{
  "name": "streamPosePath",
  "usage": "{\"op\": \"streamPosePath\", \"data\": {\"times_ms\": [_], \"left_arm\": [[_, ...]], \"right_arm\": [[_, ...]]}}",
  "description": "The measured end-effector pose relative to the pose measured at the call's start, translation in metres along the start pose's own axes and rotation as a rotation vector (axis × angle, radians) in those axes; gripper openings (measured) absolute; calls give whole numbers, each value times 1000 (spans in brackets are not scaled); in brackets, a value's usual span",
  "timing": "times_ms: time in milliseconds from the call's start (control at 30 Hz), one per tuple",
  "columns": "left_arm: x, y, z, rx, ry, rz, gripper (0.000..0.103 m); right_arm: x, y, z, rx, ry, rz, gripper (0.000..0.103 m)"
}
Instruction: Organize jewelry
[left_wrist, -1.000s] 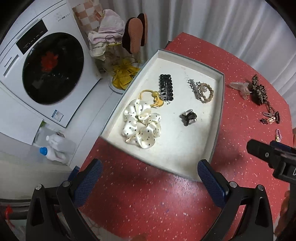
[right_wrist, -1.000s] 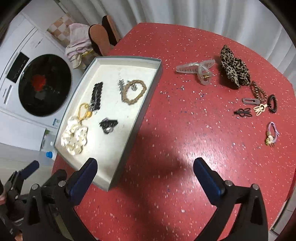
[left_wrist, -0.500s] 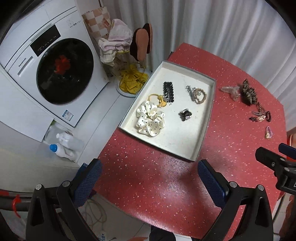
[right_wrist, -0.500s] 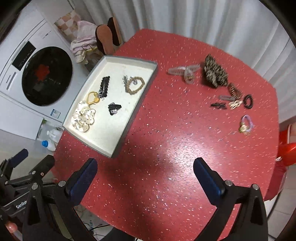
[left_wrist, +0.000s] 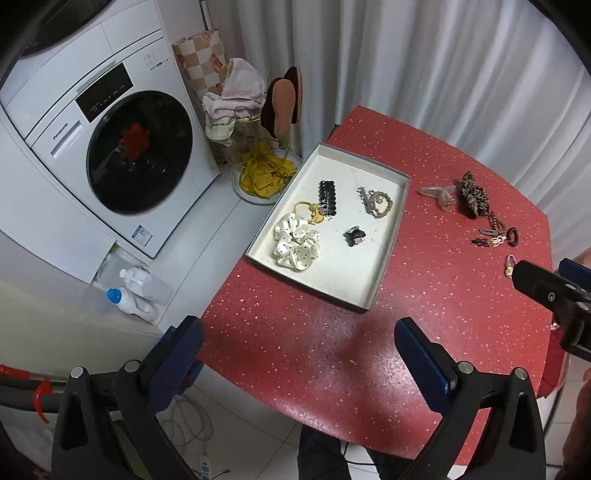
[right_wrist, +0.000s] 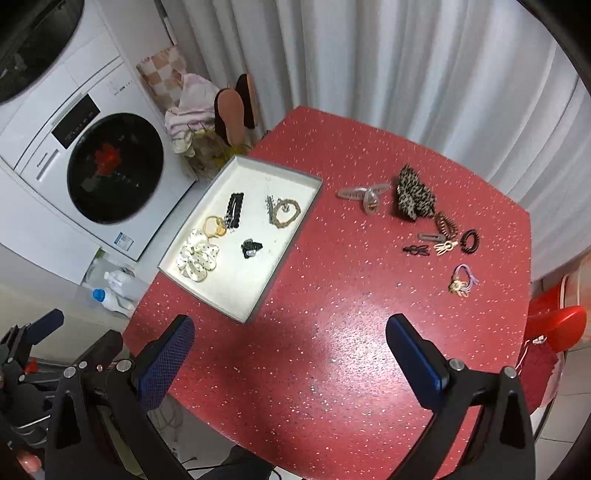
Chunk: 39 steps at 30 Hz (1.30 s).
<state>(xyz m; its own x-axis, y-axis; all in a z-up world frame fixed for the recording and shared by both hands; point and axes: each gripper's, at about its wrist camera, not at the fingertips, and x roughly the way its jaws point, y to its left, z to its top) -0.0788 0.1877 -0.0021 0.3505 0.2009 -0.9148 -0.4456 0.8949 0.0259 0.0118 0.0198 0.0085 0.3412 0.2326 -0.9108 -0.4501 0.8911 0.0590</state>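
Note:
A grey tray (left_wrist: 384, 273) (right_wrist: 280, 271) lies on the left of the red table (left_wrist: 332, 350) (right_wrist: 351, 314). It holds a white dotted scrunchie (left_wrist: 296, 248) (right_wrist: 197, 257), a yellow hair tie (left_wrist: 308, 213), a black clip (left_wrist: 328, 196), a beige braided band (left_wrist: 380, 203) (right_wrist: 285, 213) and a small black claw clip (left_wrist: 354, 236) (right_wrist: 251, 247). On the table's right lie a clear claw clip (right_wrist: 365, 194), a leopard scrunchie (right_wrist: 413, 195), several small clips and a purple tie (right_wrist: 463, 278). My left gripper (left_wrist: 299, 358) and right gripper (right_wrist: 290, 356) are open, empty, high above the near edge.
A white washing machine (left_wrist: 110, 155) stands left of the table, with bottles (left_wrist: 136, 291) on the floor beside it. A laundry rack with cloths and slippers (left_wrist: 251, 107) is behind the tray. White curtains (right_wrist: 406, 74) hang behind. A red stool (right_wrist: 557, 325) is at the right.
Both grippers have risen and drawn back from the table, so the tray and accessories look smaller and farther. Both stay open. Nothing on the table has moved.

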Motion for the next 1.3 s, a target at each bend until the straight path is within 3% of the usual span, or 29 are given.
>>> {"op": "streamPosePath", "data": {"times_ms": [533,1300], "left_arm": [[-49,-3,0,-18,-89,23,103],[-53,0,0,-41,-99,40,103]], "right_arm": [[-47,14,2,-50,-113,-27,103],[-51,15,2,-57,-122,-17,103]]}}
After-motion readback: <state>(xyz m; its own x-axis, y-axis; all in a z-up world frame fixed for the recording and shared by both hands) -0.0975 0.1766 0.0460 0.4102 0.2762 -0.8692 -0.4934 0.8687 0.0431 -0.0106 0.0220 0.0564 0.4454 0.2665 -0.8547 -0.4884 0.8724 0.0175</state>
